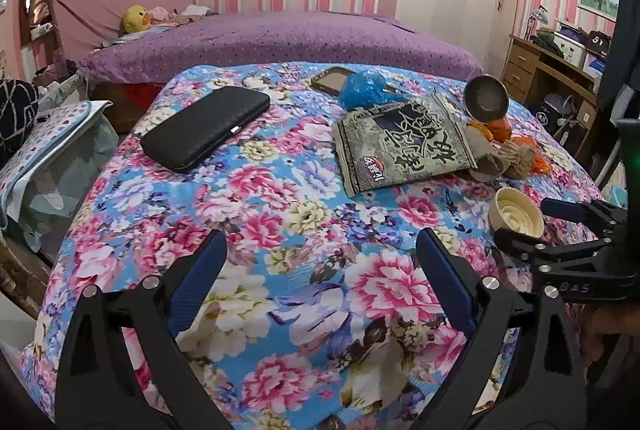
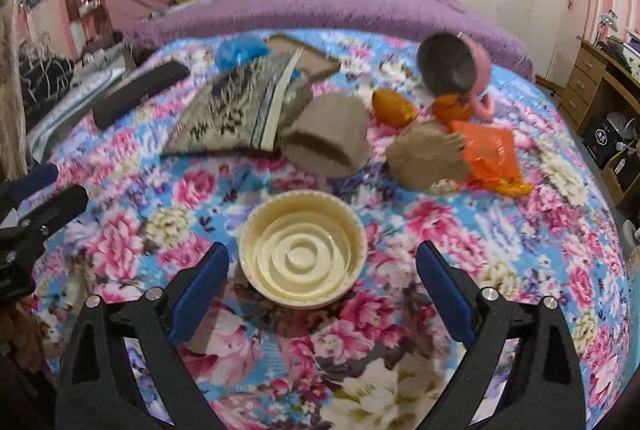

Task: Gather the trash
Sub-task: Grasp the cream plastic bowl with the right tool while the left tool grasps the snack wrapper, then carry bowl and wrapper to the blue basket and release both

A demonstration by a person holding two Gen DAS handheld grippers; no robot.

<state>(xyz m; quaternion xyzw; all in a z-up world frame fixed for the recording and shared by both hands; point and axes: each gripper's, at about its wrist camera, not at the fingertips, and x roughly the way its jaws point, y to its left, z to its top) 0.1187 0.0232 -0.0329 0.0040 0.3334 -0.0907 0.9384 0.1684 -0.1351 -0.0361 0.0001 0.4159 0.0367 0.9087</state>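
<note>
**Both grippers open over floral bed, cream bowl between right fingers**

Right gripper [image 2: 322, 262] spread wide, nothing clamped. Cream bowl [image 2: 303, 248] sits on the floral quilt [image 2: 400, 330] between its blue-padded fingers [image 2: 200, 290]; the left pad comes just beside the rim, whether touching I cannot tell, the right pad stands apart from it. Bowl upright, concentric rings inside.

Left gripper [image 1: 322, 262] also wide, holding nothing, over bare quilt [image 1: 280, 230] to the left of the right gripper [image 1: 520, 224]. From the left wrist view the cream bowl [image 1: 516, 216] shows at the right gripper's tips.

Trash lies beyond the bowl, mid-bed. Snack bag [image 2: 244, 110] with printed characters lies flat; crumpled brown paper cup [image 2: 328, 138] on its side touches the bag's edge. Second brown paper lump [image 2: 424, 158] to the right, orange plastic wrapper [image 2: 488, 154] against it. Orange peel [image 2: 394, 106] behind those, near a tipped-over pink cup [image 2: 456, 66] with dark inside. Blue plastic bag [image 2: 240, 48] at the far side, beside a brown-framed flat item [image 2: 308, 58] partly under the snack bag.

Black case [image 1: 206, 128] lies well left of the trash. Purple bedspread [image 1: 280, 38] behind, yellow plush duck [image 1: 136, 18] by the headboard. Wooden desk [image 1: 548, 70] at right.
</note>
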